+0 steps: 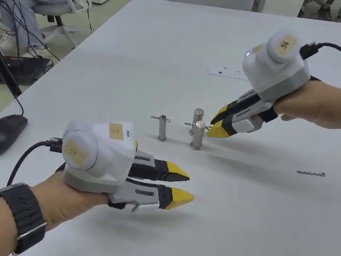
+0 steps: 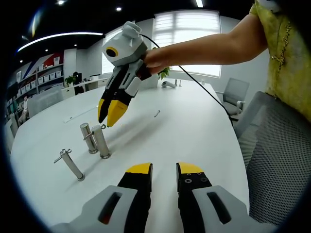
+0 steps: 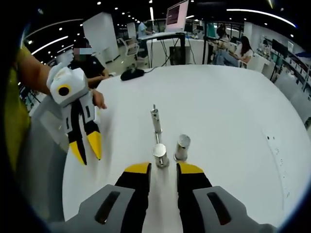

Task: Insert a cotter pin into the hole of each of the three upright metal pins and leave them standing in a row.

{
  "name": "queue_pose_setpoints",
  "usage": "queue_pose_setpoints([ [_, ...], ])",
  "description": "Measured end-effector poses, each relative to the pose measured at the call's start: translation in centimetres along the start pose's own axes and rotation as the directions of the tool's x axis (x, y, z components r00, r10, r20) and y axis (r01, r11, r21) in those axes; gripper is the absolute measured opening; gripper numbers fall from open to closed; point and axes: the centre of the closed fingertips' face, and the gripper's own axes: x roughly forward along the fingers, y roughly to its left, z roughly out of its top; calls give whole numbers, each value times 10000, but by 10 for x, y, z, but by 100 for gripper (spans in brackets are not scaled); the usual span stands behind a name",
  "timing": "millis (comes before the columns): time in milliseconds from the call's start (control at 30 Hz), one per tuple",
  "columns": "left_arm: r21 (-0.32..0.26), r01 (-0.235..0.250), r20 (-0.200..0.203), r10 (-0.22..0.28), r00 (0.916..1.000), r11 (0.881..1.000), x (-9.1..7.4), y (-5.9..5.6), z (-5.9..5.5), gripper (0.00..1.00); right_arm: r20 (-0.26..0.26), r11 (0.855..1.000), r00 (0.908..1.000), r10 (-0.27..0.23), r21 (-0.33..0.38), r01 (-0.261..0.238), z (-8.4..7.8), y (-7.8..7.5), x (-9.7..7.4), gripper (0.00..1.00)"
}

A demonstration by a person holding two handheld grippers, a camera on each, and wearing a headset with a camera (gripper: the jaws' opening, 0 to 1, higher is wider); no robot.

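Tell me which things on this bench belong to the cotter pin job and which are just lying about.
Job: left metal pin with a cotter pin through it; front metal pin; rear metal pin; loose cotter pin on the table.
Lying about: white paper strip; black mouse at the table edge.

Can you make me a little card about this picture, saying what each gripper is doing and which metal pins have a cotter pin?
left gripper: open, empty, apart from the pins
right gripper: open, tips beside the front metal pin
standing pins: three, all upright
left metal pin: first cotter pin through its top
front metal pin: second cotter pin at its top, unclear how far in
back metal pin: bare top
spare cotter pin: lying on the table
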Motion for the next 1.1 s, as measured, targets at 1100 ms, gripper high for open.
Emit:
queue_pose_setpoints([
  [1100,-109,-178,248,180,9995,9998,-3,4,3,19,-40,9993,10000,47,-374,-49,20,-27,43,22],
])
